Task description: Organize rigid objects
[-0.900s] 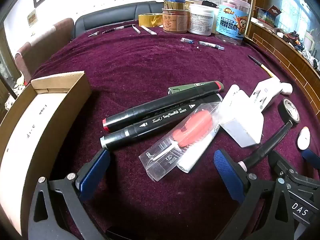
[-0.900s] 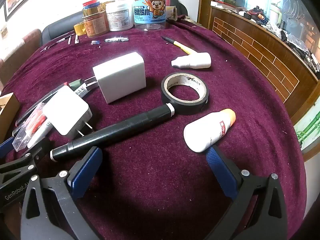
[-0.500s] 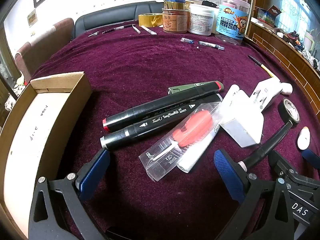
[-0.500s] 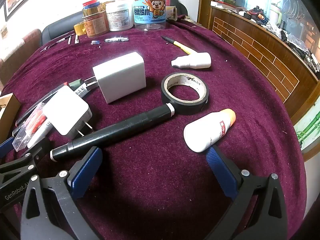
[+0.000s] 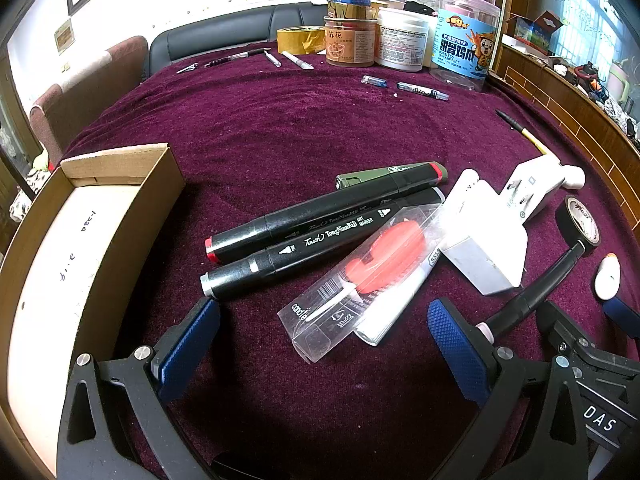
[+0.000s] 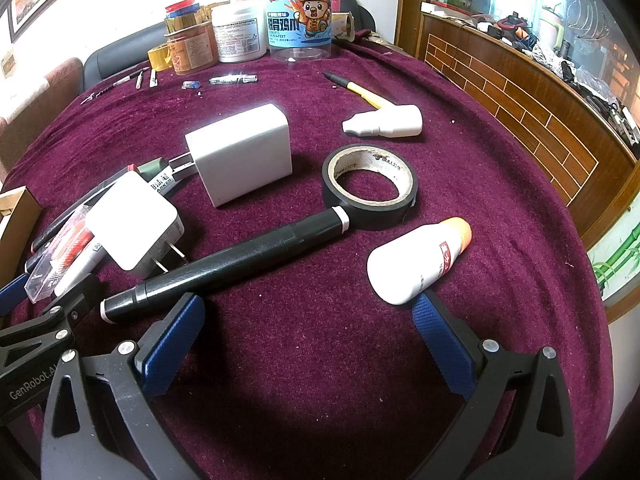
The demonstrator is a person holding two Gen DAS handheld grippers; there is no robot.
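Left tongs [image 5: 322,340]: spread wide, empty, tilted down over the counter [image 5: 280,132], touching nothing.
Right tongs [image 6: 308,334]: spread wide, empty, tilted down, just beside the left tongs.
Cardboard box [image 5: 120,216]: open-topped, left of the left tongs, close to the left finger [image 5: 188,348].
Two black markers [image 5: 320,236]: side by side, just ahead of the left tongs, slanting up to the right; near end of the lower one close to the left finger.
Green pen [image 5: 380,172]: behind the two black markers, partly hidden.
Clear packet with red item [image 5: 360,272]: ahead of the left tongs, between the fingers' line, lying over a white pen [image 5: 392,308].
White chargers [image 6: 244,154]: ahead and left of the right tongs; smaller one [image 6: 132,224] nearer, prongs toward the long black marker [image 6: 224,264].
Long black marker: just ahead of the right tongs' left finger [image 6: 172,348], far end touching the black tape roll [image 6: 370,188].
White bottle with orange cap [image 6: 416,260]: on its side, just ahead of the right tongs' right finger [image 6: 444,344].
Small white bottle [image 6: 386,122]: farther ahead, beside a yellow pen [image 6: 360,90].
Jars [image 6: 296,20]: well ahead, at the counter's far edge.
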